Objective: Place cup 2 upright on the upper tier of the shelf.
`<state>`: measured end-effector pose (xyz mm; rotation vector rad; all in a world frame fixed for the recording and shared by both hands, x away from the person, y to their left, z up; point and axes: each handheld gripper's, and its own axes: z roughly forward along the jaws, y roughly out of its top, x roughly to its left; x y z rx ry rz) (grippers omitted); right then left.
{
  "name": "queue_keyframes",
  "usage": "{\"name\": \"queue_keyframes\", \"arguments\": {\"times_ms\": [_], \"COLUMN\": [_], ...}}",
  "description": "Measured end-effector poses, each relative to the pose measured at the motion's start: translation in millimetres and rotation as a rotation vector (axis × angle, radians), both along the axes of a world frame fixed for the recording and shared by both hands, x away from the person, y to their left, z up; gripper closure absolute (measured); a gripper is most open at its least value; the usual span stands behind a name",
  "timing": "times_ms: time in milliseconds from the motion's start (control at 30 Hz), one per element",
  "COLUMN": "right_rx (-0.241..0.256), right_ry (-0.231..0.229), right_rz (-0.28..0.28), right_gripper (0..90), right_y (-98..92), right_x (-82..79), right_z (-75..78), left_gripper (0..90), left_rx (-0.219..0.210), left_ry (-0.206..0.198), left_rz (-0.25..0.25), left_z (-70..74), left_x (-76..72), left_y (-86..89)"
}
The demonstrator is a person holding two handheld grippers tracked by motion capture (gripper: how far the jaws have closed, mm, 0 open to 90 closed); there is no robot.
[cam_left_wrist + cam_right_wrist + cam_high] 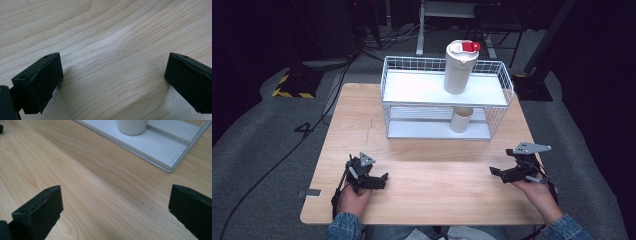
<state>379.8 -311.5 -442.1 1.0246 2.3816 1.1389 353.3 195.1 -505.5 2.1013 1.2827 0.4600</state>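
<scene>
Left gripper (379, 181): jaws wide apart, nothing between them, low over the near left of the wooden table (362, 120); right gripper (499, 176): jaws wide apart, empty, near right; white cup (460, 120) upright on the lower shelf of the wire rack (412, 102), well apart from both; tall white red-lidded container (459, 67) on the top shelf.

The table (422, 170) is made of pale wood with a smooth, matt, visibly grained surface. The rack (497, 80) is formed of white-coated wire with smooth white shelves, and the bottle (458, 70) appears as matt white plastic with a glossy red cap. The fingers (41, 80) are seen as matt black plastic.
</scene>
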Motion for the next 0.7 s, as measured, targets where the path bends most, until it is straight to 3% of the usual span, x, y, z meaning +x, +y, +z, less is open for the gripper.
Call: {"name": "queue_keyframes", "arguments": {"times_ms": [367, 700], "right_rx": [-0.012, -0.035], "right_ry": [0.034, 0.049], "right_rz": [-0.023, -0.031], "right_gripper": [0.0, 0.0], "right_y": [-0.4, 0.6], "right_x": [-8.1, -12.5], "right_z": [-35.1, -51.5], "left_gripper": [2.3, 2.3], "left_rx": [0.0, 0.0], "left_ry": [0.0, 0.0], "left_rz": [0.0, 0.0], "left_z": [0.0, 0.0], "left_x": [0.0, 0.0], "left_y": [0.0, 0.0]}}
